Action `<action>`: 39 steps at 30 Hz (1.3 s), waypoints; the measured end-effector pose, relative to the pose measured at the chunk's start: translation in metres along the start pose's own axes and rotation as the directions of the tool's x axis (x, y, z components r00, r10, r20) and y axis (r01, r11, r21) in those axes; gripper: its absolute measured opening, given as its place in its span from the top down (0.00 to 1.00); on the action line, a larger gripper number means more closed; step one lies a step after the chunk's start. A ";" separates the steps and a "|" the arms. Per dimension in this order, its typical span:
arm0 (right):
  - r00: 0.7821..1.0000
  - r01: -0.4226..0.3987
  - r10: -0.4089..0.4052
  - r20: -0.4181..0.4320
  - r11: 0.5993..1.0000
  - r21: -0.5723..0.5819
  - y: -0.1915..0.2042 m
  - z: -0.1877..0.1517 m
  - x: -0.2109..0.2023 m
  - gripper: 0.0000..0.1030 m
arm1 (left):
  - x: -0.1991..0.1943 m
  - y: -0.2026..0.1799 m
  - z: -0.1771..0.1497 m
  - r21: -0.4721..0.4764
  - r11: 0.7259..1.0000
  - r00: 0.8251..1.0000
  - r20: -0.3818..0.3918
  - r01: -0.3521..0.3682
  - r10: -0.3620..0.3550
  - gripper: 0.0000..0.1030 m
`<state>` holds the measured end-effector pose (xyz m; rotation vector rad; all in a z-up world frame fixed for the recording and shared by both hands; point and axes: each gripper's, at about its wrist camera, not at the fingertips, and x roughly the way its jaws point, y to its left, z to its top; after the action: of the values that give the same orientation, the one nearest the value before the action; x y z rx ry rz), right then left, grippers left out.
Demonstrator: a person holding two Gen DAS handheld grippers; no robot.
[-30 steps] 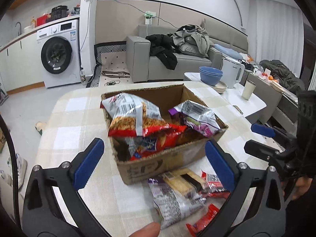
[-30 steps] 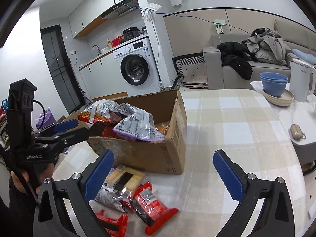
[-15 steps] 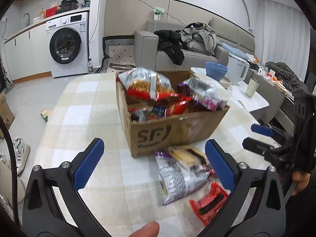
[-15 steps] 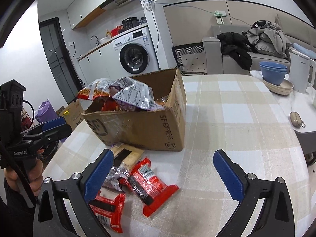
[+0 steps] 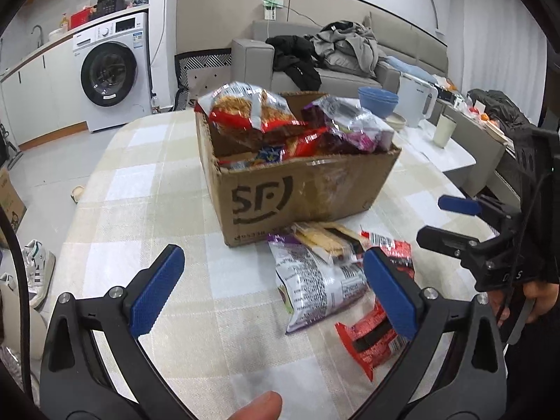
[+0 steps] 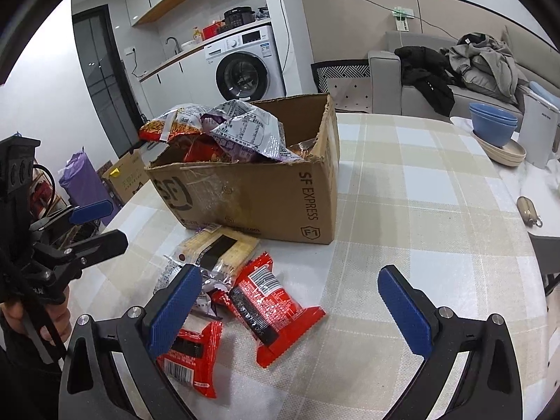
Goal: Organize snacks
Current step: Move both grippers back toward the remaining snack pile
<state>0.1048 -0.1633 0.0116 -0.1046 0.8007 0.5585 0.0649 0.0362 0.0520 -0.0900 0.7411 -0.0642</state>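
A cardboard SF Express box (image 5: 301, 192) (image 6: 259, 196) stands on the checked table, heaped with snack bags. Loose snacks lie in front of it: a purple and silver bag (image 5: 315, 280), a pale cracker pack (image 5: 325, 241) (image 6: 224, 248), and red packets (image 5: 371, 332) (image 6: 269, 301) (image 6: 192, 350). My left gripper (image 5: 273, 297) is open and empty, low over the table before the purple bag. My right gripper (image 6: 290, 311) is open and empty, over the red packets. Each gripper also shows in the other's view: the right one (image 5: 451, 222) and the left one (image 6: 94, 224).
The checked tablecloth (image 6: 420, 210) covers a round table. A side table at the right holds blue bowls (image 6: 493, 122), a white kettle (image 5: 416, 101) and a cup (image 5: 442, 129). A small beige pouch (image 6: 526, 210) lies near the table edge. A sofa and washing machine stand behind.
Both grippers have drawn back and sunk lower, so the box now appears farther off and the loose snacks lie between the fingers. Both stay open.
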 end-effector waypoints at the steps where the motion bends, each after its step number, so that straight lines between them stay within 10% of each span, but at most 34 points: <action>1: 1.000 0.006 -0.006 -0.007 1.000 -0.004 0.001 -0.001 0.001 0.01 | 0.001 -0.001 0.000 -0.001 1.000 1.000 -0.005 0.001 -0.001 0.01; 39: 0.976 0.104 -0.113 -0.188 0.993 -0.060 -0.010 -0.023 0.048 0.01 | 0.073 -0.008 -0.019 -0.003 1.000 0.990 -0.139 0.031 -0.031 0.01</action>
<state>0.1216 -0.1583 -0.0396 -0.2496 0.9617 0.4693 0.1054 0.0201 -0.0099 -0.0983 0.8787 -0.1011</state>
